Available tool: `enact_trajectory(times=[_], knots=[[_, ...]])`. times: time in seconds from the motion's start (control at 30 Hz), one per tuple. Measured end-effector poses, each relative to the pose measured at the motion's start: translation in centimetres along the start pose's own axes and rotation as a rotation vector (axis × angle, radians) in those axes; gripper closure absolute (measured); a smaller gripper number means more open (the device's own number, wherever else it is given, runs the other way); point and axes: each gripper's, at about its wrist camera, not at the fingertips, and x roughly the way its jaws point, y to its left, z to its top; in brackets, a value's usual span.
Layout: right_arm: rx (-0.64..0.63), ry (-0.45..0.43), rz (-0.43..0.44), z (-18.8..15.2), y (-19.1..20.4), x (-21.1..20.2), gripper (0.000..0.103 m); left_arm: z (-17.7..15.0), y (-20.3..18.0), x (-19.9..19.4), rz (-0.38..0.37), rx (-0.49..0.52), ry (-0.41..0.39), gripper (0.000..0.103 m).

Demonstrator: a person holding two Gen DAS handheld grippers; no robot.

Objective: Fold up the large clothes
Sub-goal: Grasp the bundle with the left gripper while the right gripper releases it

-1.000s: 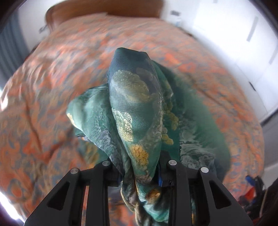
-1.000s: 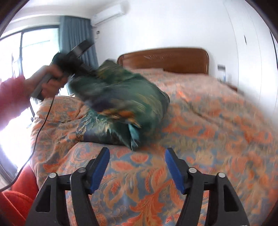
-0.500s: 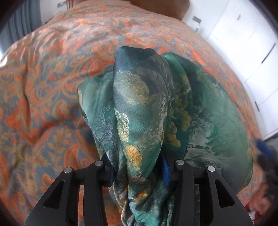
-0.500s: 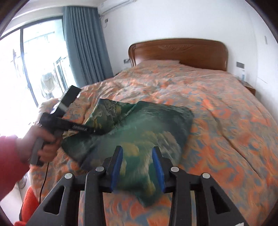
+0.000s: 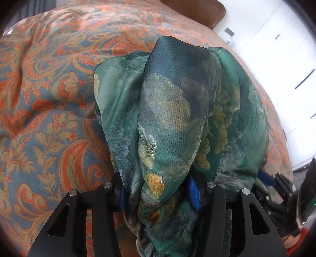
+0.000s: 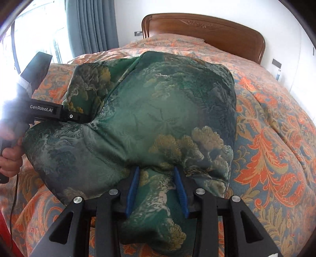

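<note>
A: Left wrist view first. What has the left gripper (image 5: 158, 192) got?
B: A bunched fold of the green patterned garment (image 5: 173, 110) stands up between its blue pads (image 5: 194, 190). The jaws have just been opening with the cloth between them; whether the pads press on it now I cannot tell. The rest of the garment spreads over the orange paisley bedspread (image 5: 49, 89), on the side away from the wooden headboard (image 5: 197, 11).
A: And the right wrist view?
B: The right gripper (image 6: 157, 192) pinches the near edge of the garment (image 6: 158, 118), cloth gathered between its pads (image 6: 132, 189). The garment lies flat on the bedspread (image 6: 276, 148), well short of the headboard (image 6: 207, 27). The left gripper (image 6: 79, 116) meets its left edge, held by a hand (image 6: 9, 160).
</note>
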Motion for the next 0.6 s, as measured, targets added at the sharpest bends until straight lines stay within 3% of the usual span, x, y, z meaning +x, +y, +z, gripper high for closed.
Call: enact_trajectory(times=[0.1,0.23,0.37,0.5,0.6], knots=[[-0.011,0.054,0.011,0.6,0.1,0.0,0.065,-0.5,0.0,-0.2,-0.002,-0.004,-0.007,0.051],[-0.028,0.155,0.045,4.7,-0.1,-1.7,0.065,-1.0,0.0,-0.5,-0.009,-0.011,-0.014,0.05],[0.071,0.079,0.077,9.9,-1.1,-3.4,0.065,-1.3,0.6,-0.3,-0.035,-0.023,-0.013,0.05],[0.128,0.079,0.048,14.2,-1.3,1.5,0.065,-1.1,1.5,-0.2,-0.058,-0.041,-0.003,0.049],[0.111,0.101,-0.019,14.1,-0.5,6.8,0.065,-1.1,2.3,0.0,-0.058,-0.054,0.012,0.05]])
